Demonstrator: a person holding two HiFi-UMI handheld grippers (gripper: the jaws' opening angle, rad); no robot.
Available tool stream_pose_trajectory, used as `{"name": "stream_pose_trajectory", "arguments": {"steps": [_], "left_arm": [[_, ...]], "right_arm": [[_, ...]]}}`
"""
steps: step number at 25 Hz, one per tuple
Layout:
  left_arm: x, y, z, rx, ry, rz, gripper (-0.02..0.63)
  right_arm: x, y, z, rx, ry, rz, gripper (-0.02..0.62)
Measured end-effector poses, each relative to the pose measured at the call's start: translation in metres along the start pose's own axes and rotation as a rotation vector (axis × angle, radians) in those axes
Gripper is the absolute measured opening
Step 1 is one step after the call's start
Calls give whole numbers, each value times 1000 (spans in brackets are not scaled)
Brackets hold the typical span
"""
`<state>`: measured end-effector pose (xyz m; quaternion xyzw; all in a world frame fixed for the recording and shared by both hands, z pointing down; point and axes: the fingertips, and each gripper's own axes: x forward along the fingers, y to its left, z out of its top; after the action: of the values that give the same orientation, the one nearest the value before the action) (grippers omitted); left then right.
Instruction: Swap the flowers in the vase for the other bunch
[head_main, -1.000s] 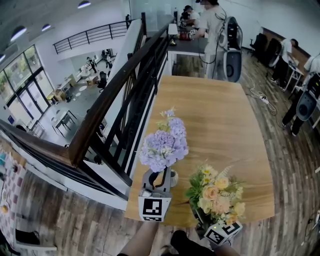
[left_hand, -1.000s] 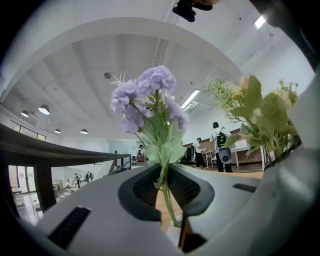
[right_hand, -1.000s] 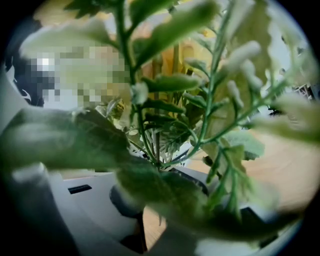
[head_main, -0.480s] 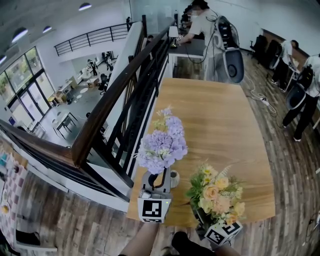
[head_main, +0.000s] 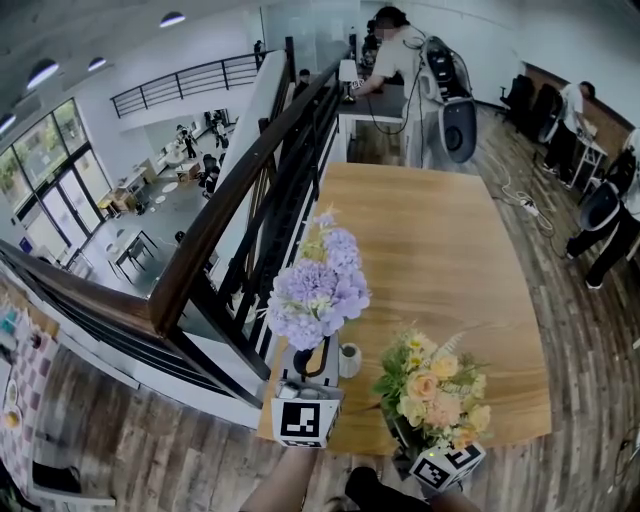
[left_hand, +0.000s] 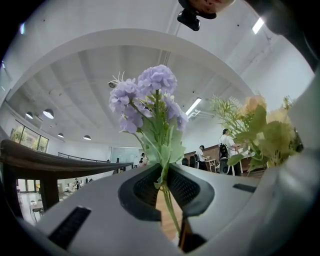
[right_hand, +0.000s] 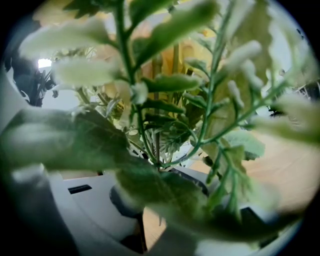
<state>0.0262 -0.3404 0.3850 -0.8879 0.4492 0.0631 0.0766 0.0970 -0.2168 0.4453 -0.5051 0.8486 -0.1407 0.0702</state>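
While both grippers hold a bunch each, the small white vase (head_main: 349, 360) stands near the front left corner of the wooden table (head_main: 440, 230), just right of the left gripper (head_main: 309, 362). That left gripper's (left_hand: 167, 186) jaws are pressed nearly together on the thin green stems of the purple bunch (head_main: 318, 290), which stands upright above them; in the left gripper view the purple bunch (left_hand: 149, 95) rises straight out of the narrow gap between the ribbed pads. Whether the stem ends hang clear of the vase cannot be made out. The right gripper (head_main: 415, 438) sits at the table's near edge, well to the right of the vase, its jaws closed tight round the stems of the yellow and peach bunch (head_main: 437, 393). From the right gripper (right_hand: 161, 172) view, leaves and stalks of the yellow and peach bunch (right_hand: 165, 100) fill almost everything. A dark railing (head_main: 230, 200) runs along the table's left side.
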Motion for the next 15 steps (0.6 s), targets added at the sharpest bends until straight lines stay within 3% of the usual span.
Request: {"name": "stream_pose_trajectory", "arguments": {"steps": [15], "left_arm": [[-6, 1, 30, -9, -37, 15, 37]], "right_arm": [[-6, -2, 13, -2, -25, 0, 55]]}}
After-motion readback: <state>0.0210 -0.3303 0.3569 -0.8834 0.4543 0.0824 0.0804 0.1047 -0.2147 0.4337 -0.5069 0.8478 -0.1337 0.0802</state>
